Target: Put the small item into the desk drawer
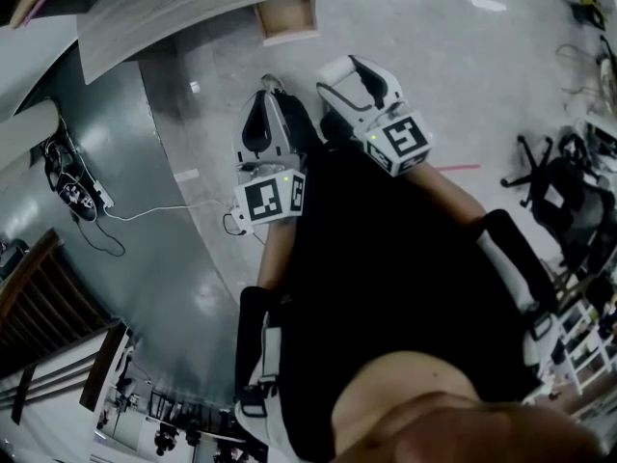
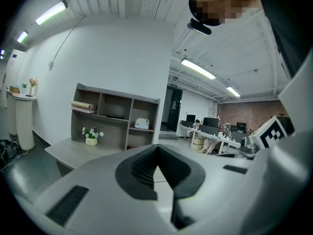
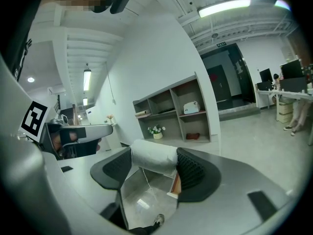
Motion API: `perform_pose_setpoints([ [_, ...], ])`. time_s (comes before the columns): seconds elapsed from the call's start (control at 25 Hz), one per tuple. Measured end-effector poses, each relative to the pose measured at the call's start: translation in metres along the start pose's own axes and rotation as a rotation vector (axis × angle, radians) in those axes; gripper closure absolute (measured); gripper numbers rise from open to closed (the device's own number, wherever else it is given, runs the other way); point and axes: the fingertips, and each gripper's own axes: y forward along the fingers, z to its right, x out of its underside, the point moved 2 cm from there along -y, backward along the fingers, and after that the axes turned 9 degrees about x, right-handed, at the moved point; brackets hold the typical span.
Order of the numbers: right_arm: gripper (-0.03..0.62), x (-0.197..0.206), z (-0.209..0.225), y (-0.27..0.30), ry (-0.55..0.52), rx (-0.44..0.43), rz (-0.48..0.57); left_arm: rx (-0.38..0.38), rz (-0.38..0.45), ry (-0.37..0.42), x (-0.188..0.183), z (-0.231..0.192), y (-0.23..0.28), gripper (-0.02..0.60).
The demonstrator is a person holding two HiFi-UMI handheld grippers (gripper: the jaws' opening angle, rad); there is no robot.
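Each pale grey gripper, left [image 2: 157, 169] and right [image 3: 153, 163], has black ribbed pads [image 3: 193, 170] and behind them a white cube [image 1: 271, 199] bearing black square markers and a green light, with the person's black top [image 1: 386, 278] further behind.

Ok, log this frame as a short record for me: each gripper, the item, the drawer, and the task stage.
left gripper: shut, holding nothing, raised near the person's body
right gripper: fingers shut on the small white roll
drawer: open, under the edge of the desk, ahead of both grippers
stage: item carried, not yet in the drawer
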Motion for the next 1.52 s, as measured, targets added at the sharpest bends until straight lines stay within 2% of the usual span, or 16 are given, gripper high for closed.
perform_pose_setpoints([
  [0.36, 0.309, 0.006, 0.013, 0.035, -0.007, 0.082, -0.029, 0.052, -0.013, 0.016, -0.003, -0.027, 0.033, 0.591],
  [0.88, 0.309, 0.012, 0.025, 0.112, 0.004, 0.162, -0.094, 0.131, -0.056, -0.009, -0.01, -0.09, 0.091, 0.591],
  [1.16, 0.309, 0.03, 0.037, 0.152, 0.028, 0.211, -0.157, 0.144, -0.061, -0.054, -0.013, -0.113, 0.117, 0.591],
  [1.52, 0.309, 0.065, 0.051, 0.2, 0.054, 0.241, -0.246, 0.166, -0.068, -0.091, -0.008, -0.123, 0.142, 0.591],
])
